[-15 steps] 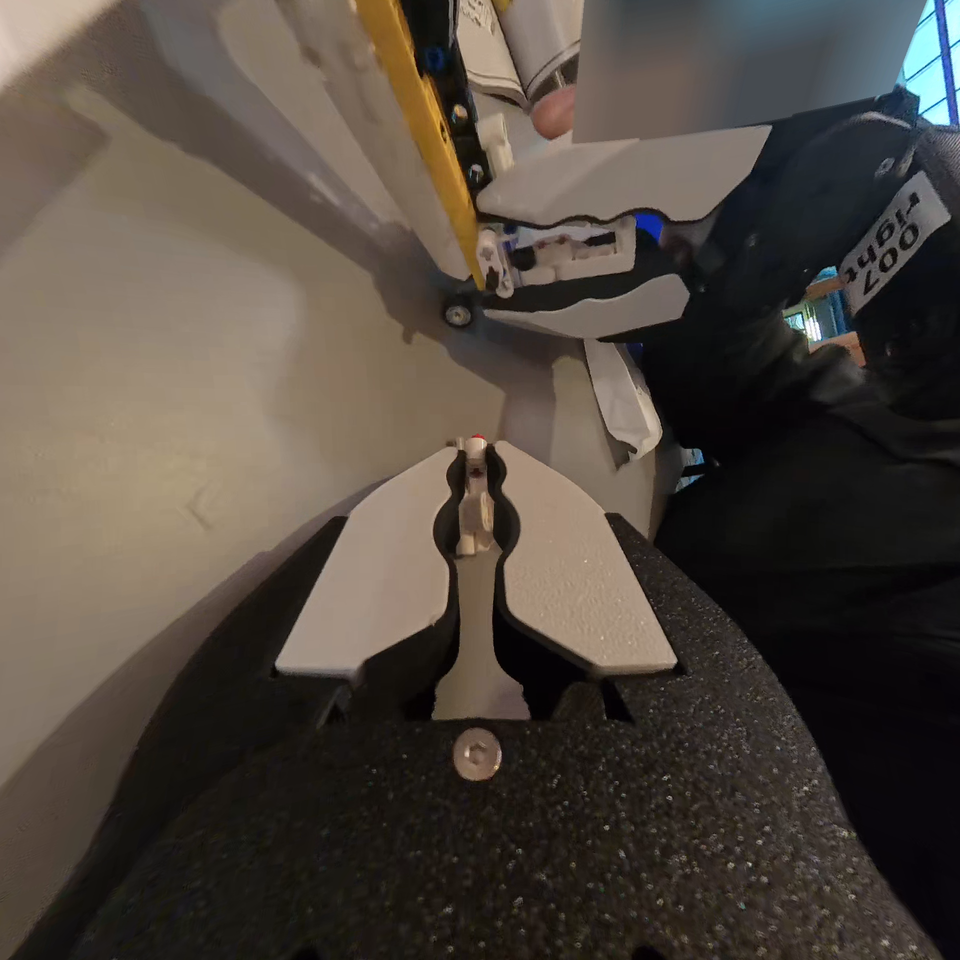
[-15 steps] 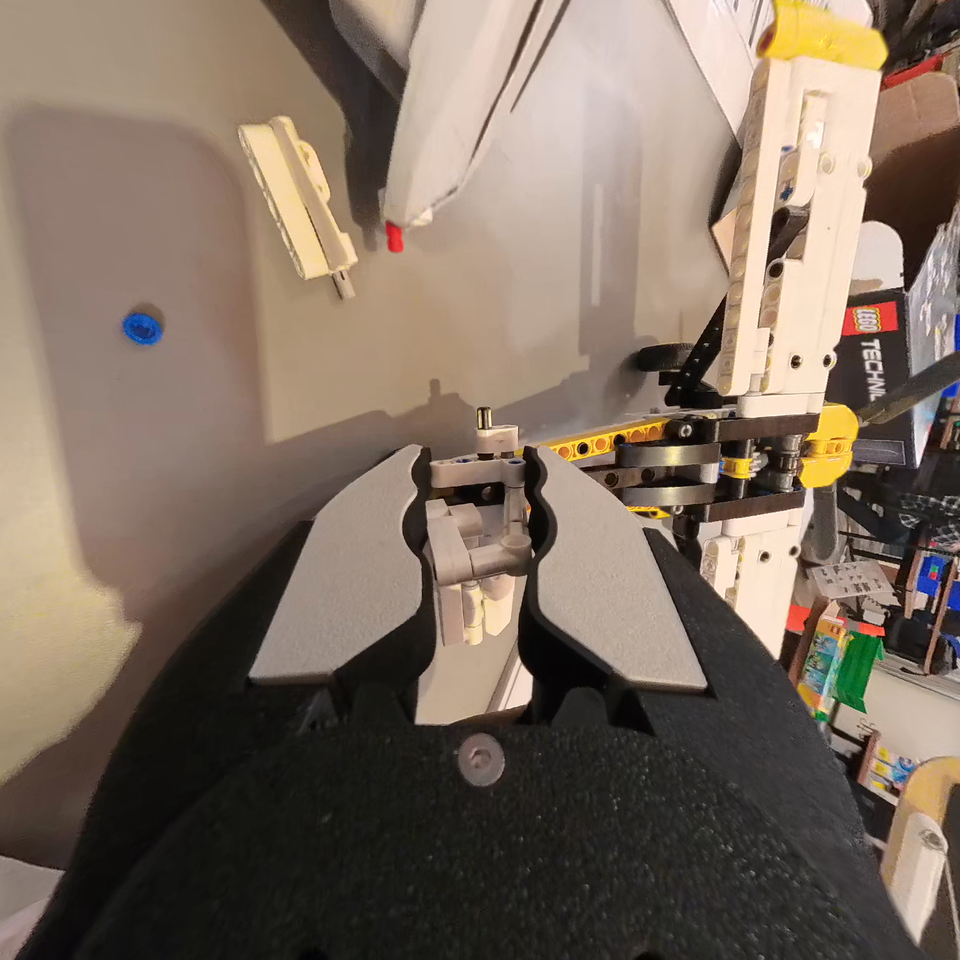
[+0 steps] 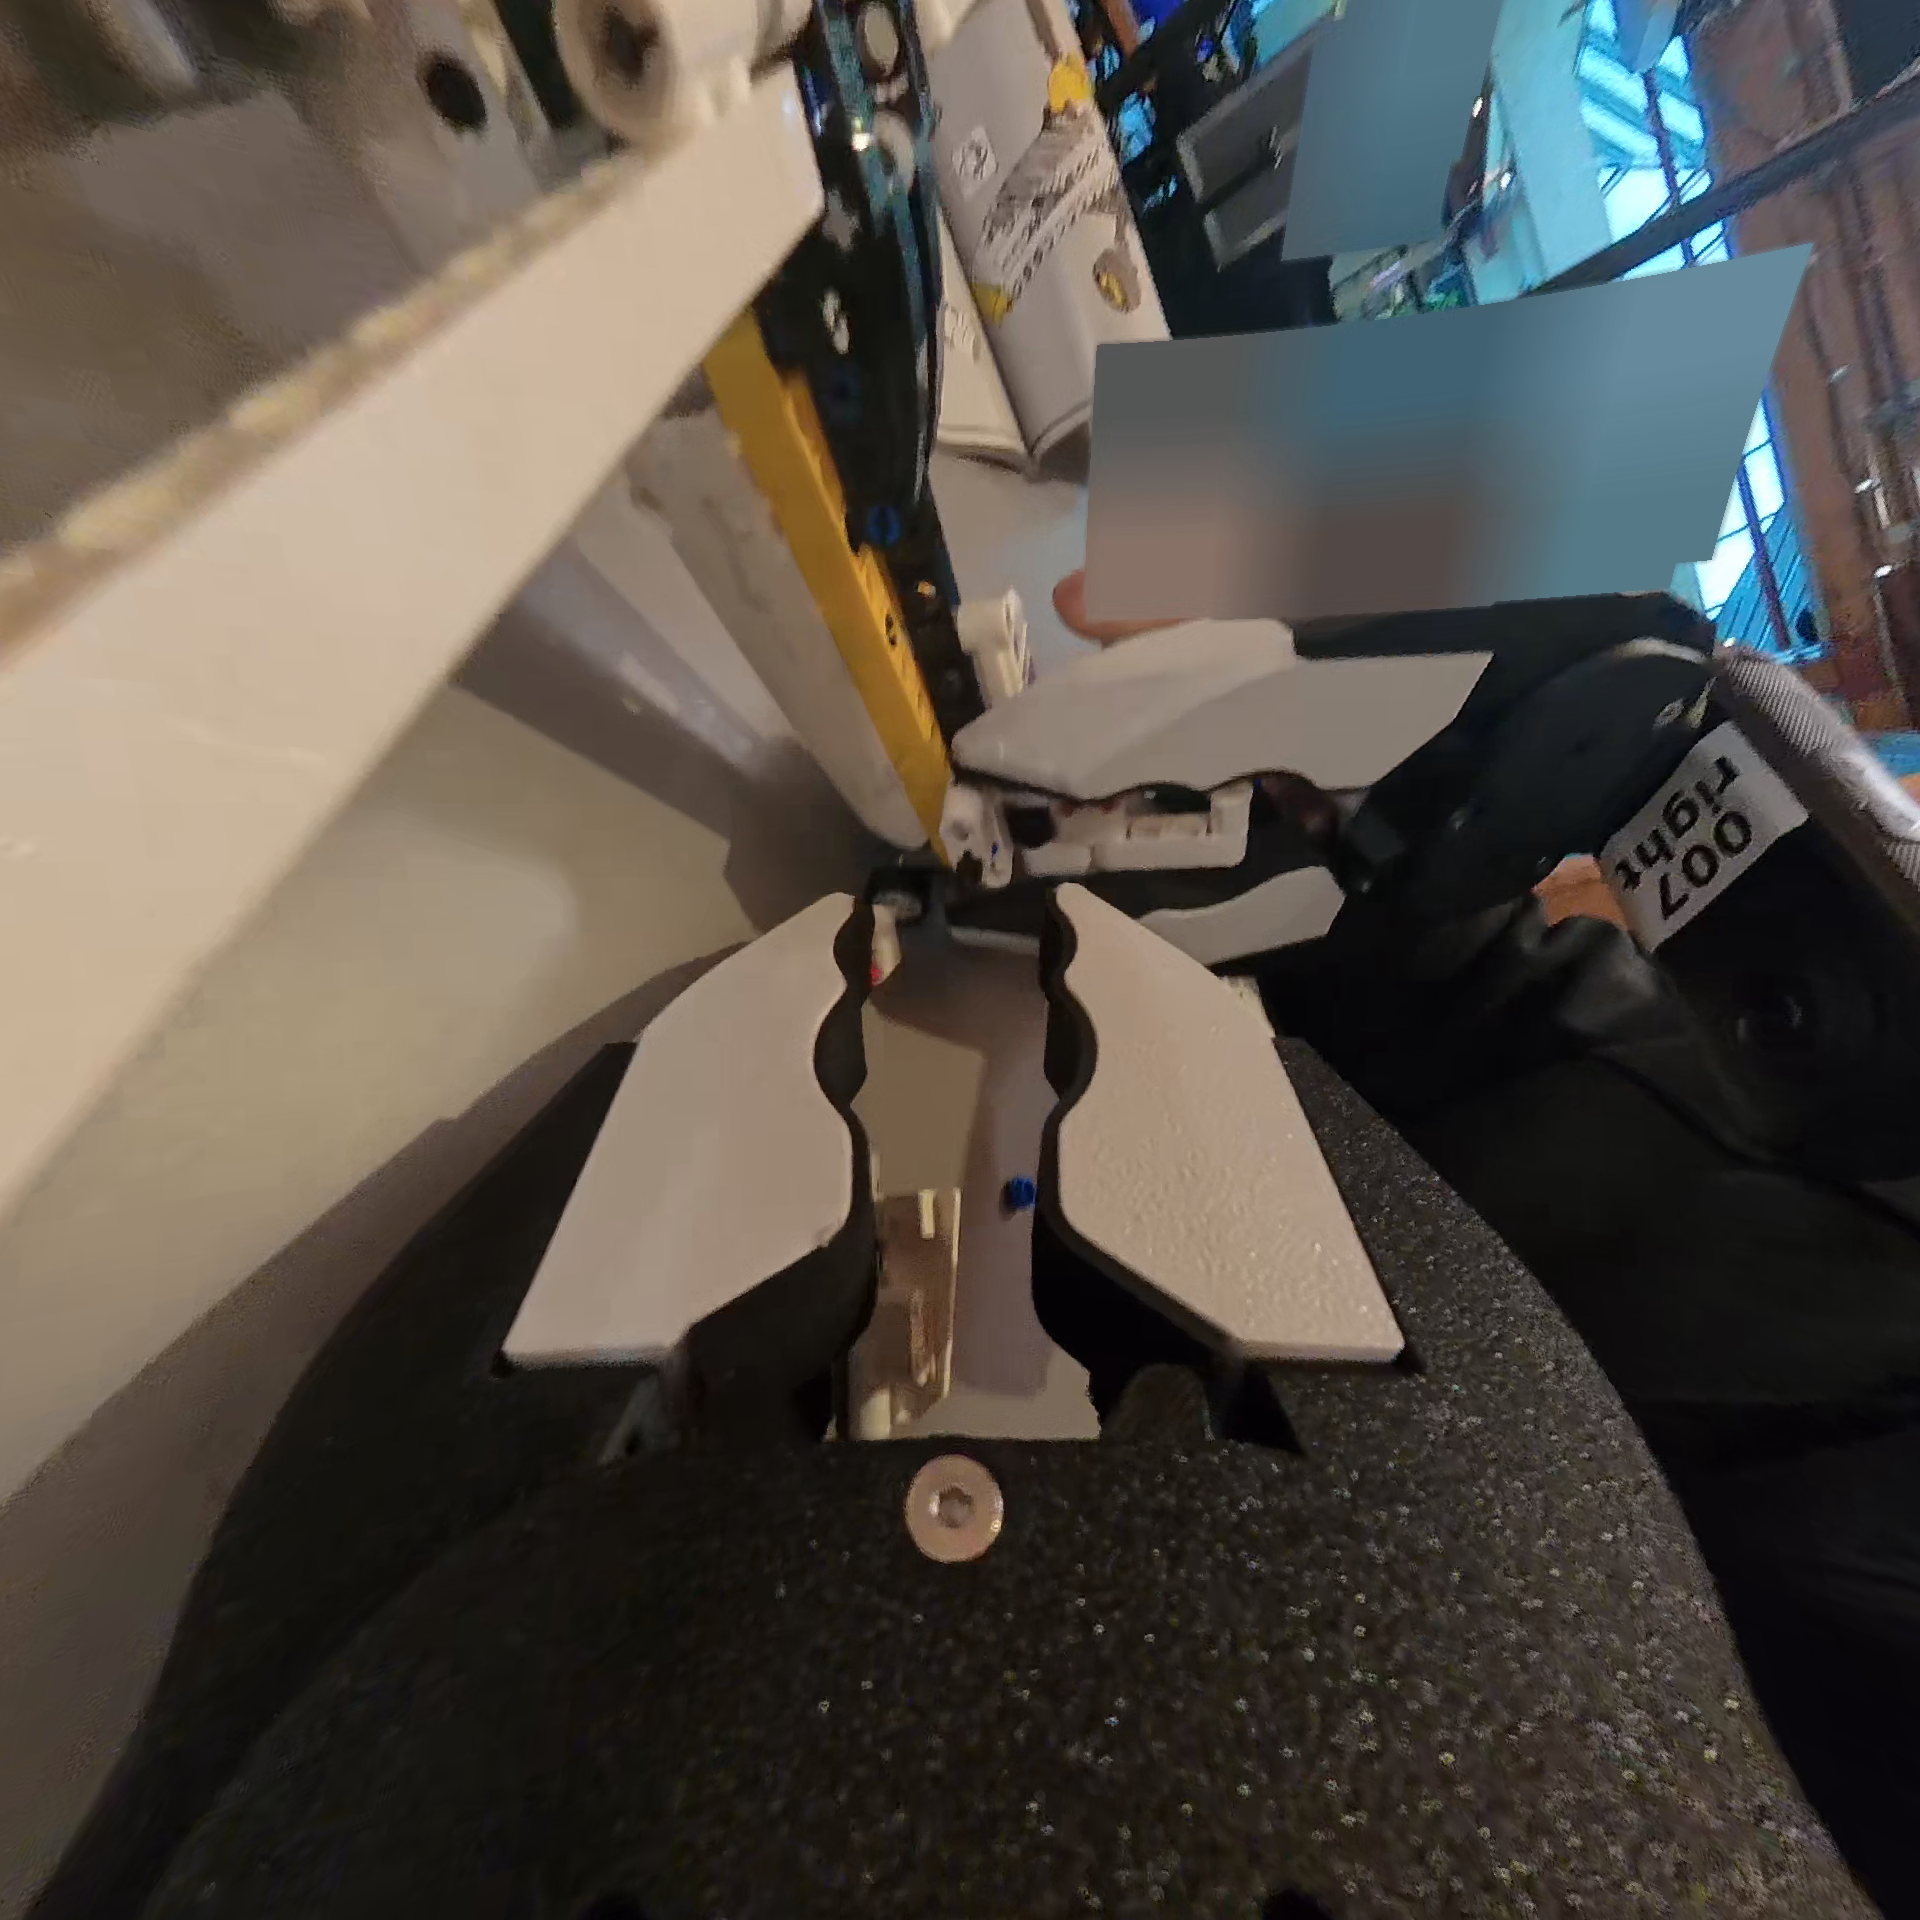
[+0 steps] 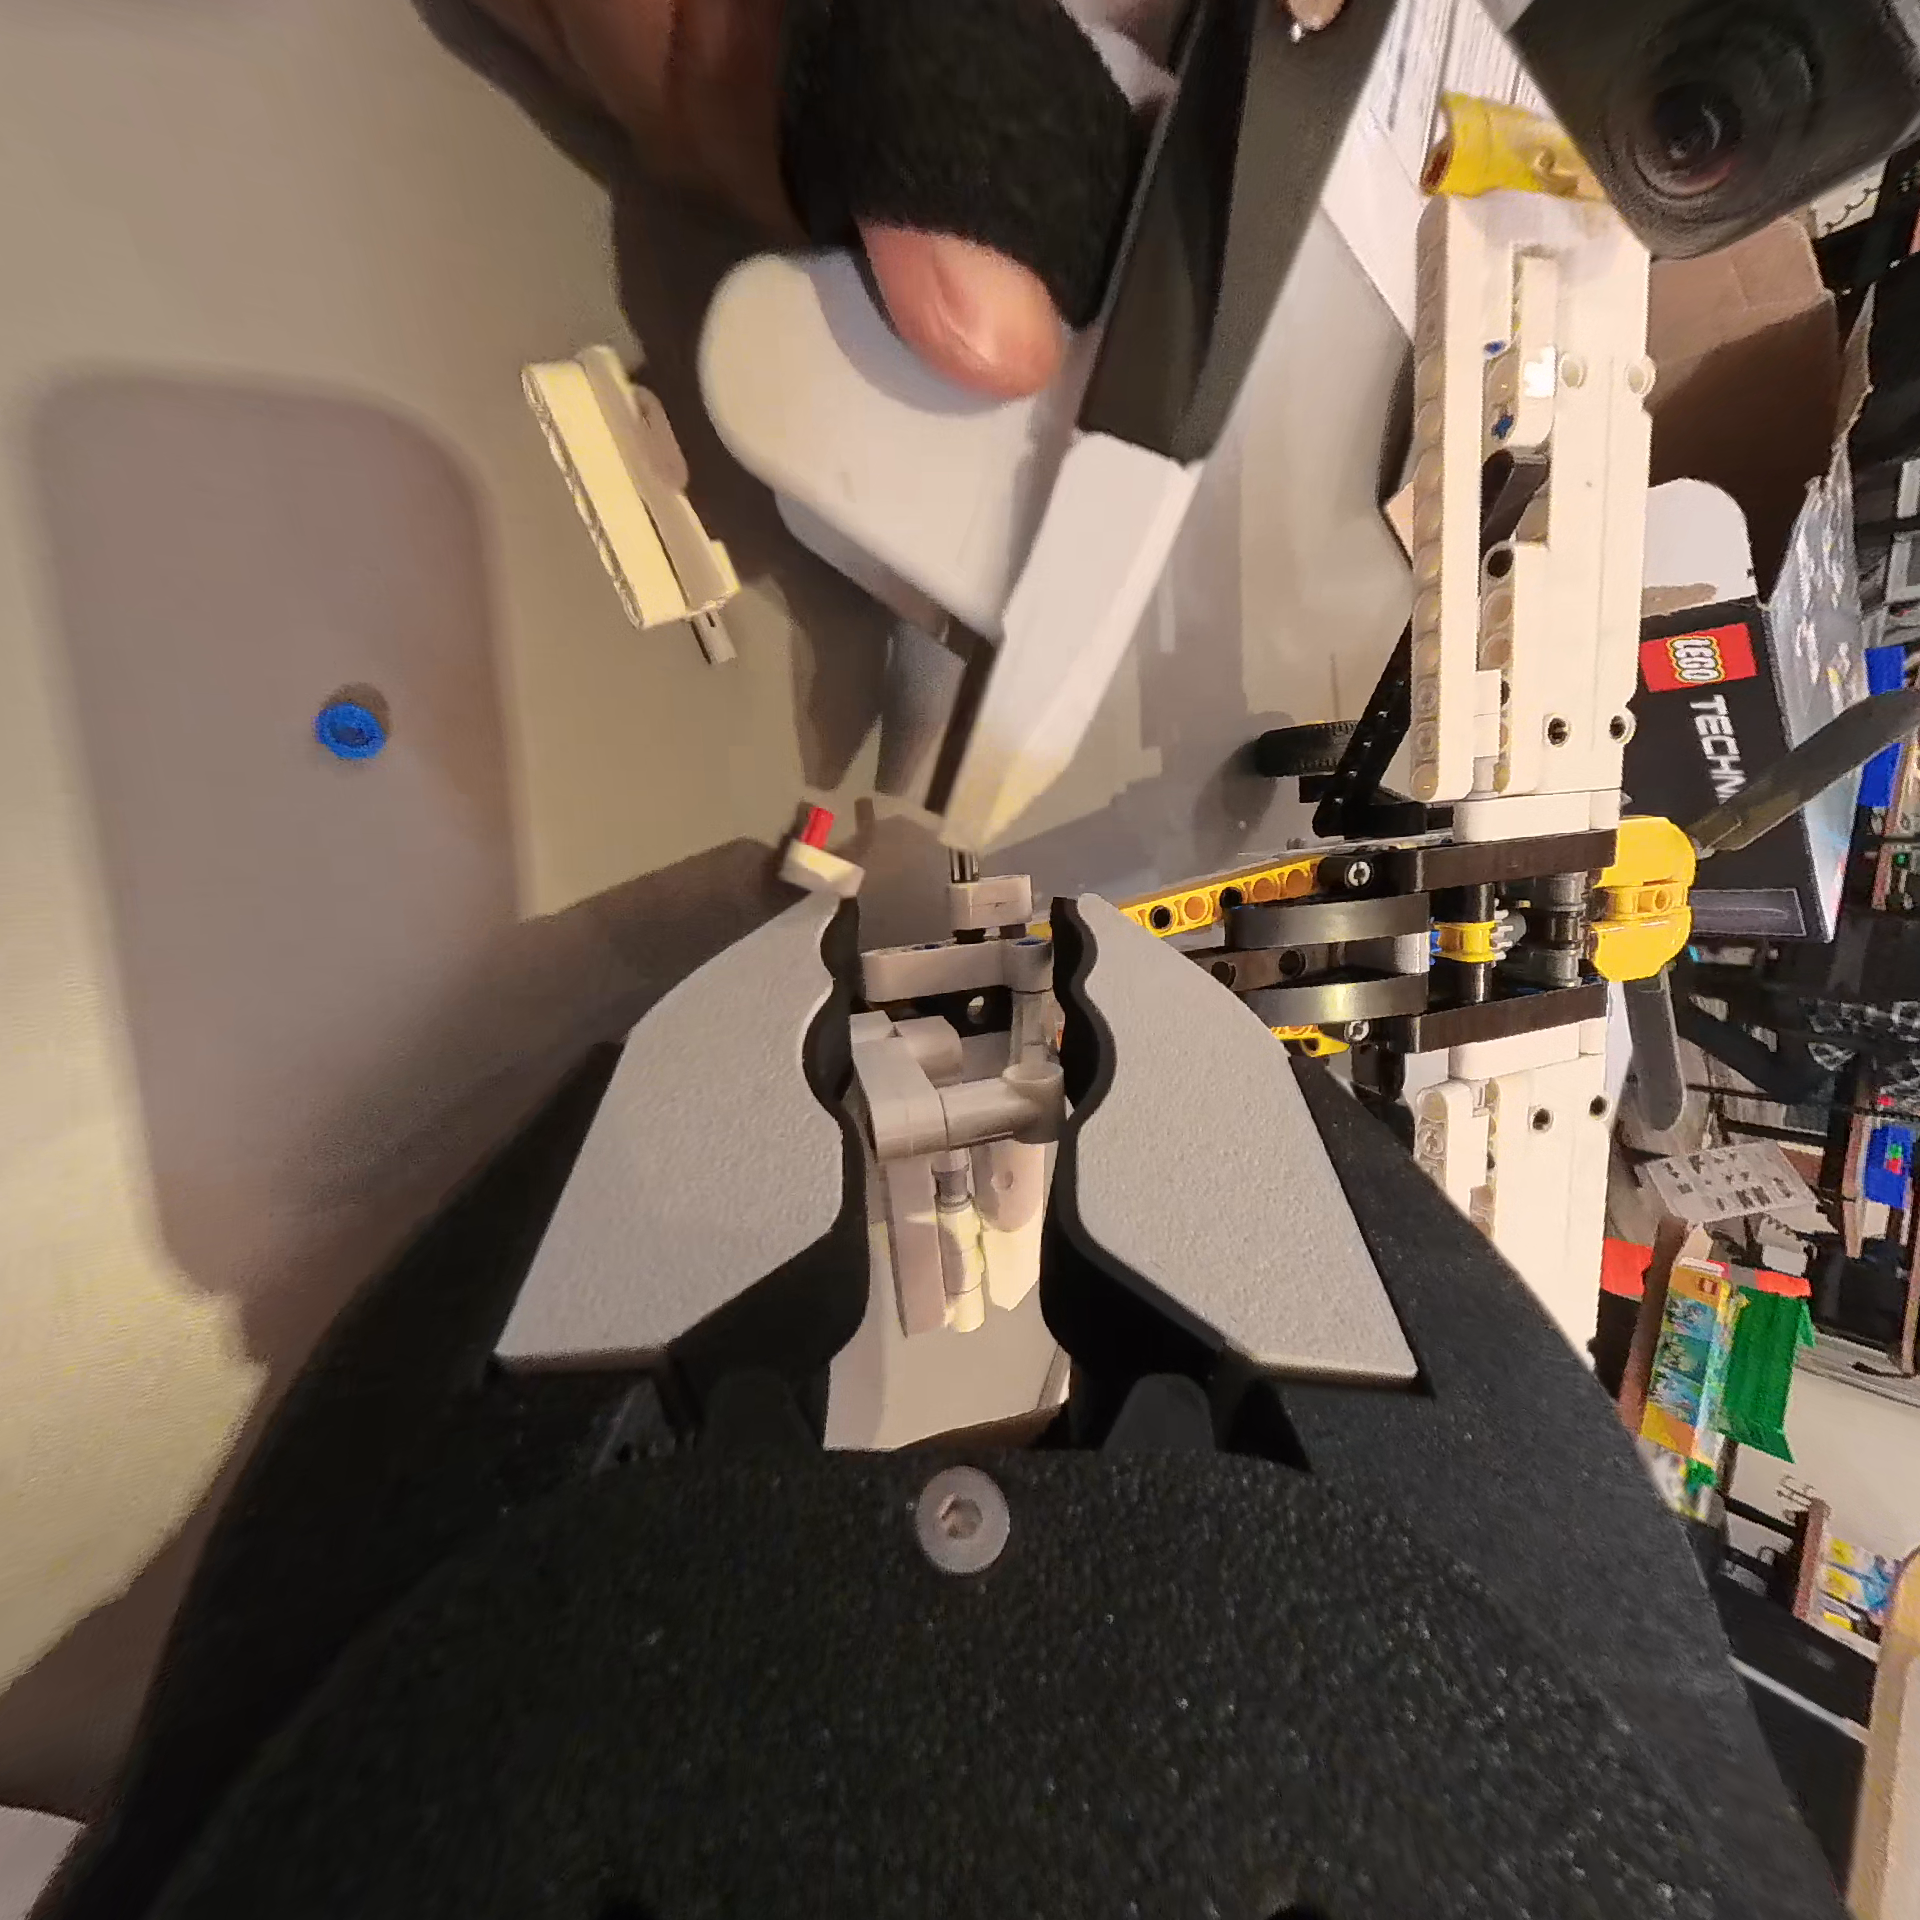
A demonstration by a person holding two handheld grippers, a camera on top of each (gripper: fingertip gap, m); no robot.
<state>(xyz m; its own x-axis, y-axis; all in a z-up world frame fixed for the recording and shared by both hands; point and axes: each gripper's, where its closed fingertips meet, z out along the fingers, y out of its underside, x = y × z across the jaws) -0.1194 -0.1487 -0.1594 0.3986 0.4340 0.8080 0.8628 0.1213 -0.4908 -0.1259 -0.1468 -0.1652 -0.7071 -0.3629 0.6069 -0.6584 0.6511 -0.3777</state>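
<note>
Right wrist view: the right gripper (image 4: 951,935) is seen with its jaws clamped on a grey and white plastic brick assembly (image 4: 956,1101), which joins a large white, yellow and black brick model (image 4: 1496,883) standing on the pale worktop (image 4: 208,520). Just above that assembly the left gripper (image 4: 935,821) is held with jaws apart, and a small white piece with a red pin (image 4: 821,857) is seen loose beside its fingertips
</note>
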